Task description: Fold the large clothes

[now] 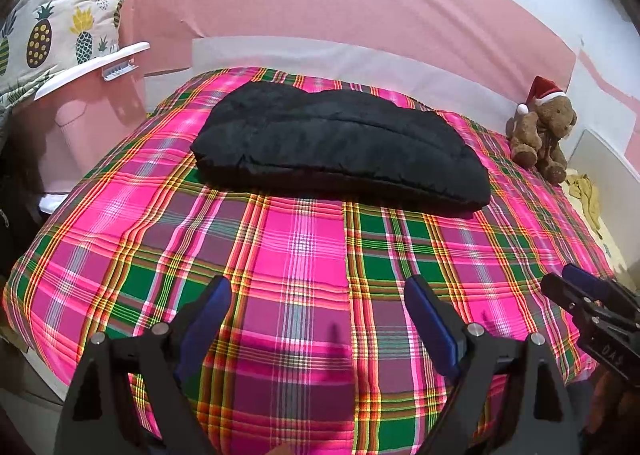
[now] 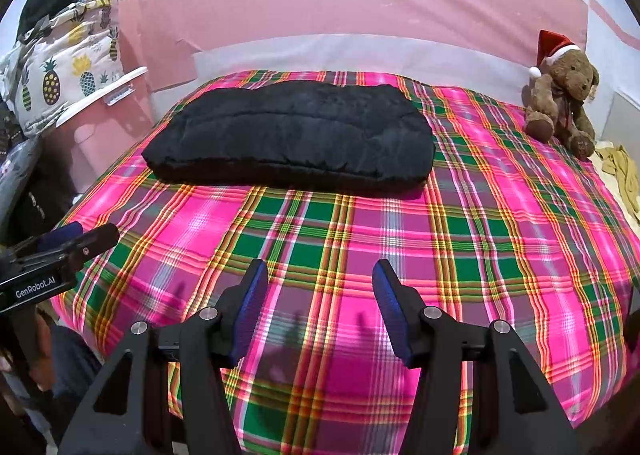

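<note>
My left gripper (image 1: pixel 318 295) and right gripper (image 2: pixel 320 279), both empty, fingers wide; black garment (image 2: pixel 292 135) lies ahead, crosswise, nearer left

One black folded garment (image 2: pixel 288 135), one plaid bedspread (image 2: pixel 480 235), one teddy bear (image 2: pixel 562 103), one Santa hat (image 2: pixel 554 45), one pineapple-print cushion (image 1: pixel 60 27), one yellow cloth (image 2: pixel 622 171), two grippers, left gripper (image 1: pixel 318 295), right gripper (image 2: pixel 320 279).

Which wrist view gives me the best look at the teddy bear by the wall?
The right wrist view: the teddy bear sits larger and clearer there, Santa hat and both feet visible. In the left wrist view it is smaller and squeezed toward the distorted right edge.
</note>
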`<control>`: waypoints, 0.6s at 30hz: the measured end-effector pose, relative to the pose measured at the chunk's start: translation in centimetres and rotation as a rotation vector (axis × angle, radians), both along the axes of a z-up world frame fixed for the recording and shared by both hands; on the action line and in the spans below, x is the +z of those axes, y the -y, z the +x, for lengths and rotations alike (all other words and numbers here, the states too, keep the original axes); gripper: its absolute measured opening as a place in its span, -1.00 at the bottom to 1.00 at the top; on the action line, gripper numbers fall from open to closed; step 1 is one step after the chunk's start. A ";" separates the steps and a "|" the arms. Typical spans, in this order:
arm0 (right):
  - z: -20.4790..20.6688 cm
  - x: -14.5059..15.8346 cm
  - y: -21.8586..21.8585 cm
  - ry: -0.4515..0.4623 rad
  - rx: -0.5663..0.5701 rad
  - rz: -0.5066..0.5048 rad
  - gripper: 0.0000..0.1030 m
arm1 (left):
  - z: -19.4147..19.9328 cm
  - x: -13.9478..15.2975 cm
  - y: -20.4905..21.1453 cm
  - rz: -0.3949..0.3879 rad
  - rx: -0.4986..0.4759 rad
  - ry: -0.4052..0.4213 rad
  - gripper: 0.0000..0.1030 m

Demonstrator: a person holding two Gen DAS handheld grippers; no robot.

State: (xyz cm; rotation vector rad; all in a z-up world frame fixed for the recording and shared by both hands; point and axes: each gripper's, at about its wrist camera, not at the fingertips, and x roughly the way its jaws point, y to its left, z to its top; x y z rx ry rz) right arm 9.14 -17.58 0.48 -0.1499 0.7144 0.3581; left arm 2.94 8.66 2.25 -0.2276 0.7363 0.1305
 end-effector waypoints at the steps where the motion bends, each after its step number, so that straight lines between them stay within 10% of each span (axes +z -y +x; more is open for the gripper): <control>1: 0.0 0.0 0.0 0.000 0.001 0.000 0.07 | -0.1 0.0 0.1 0.001 0.001 0.000 0.73; 18: -0.3 -0.1 -0.1 -0.004 0.010 0.002 0.07 | -0.2 0.4 0.5 0.005 -0.001 0.009 0.73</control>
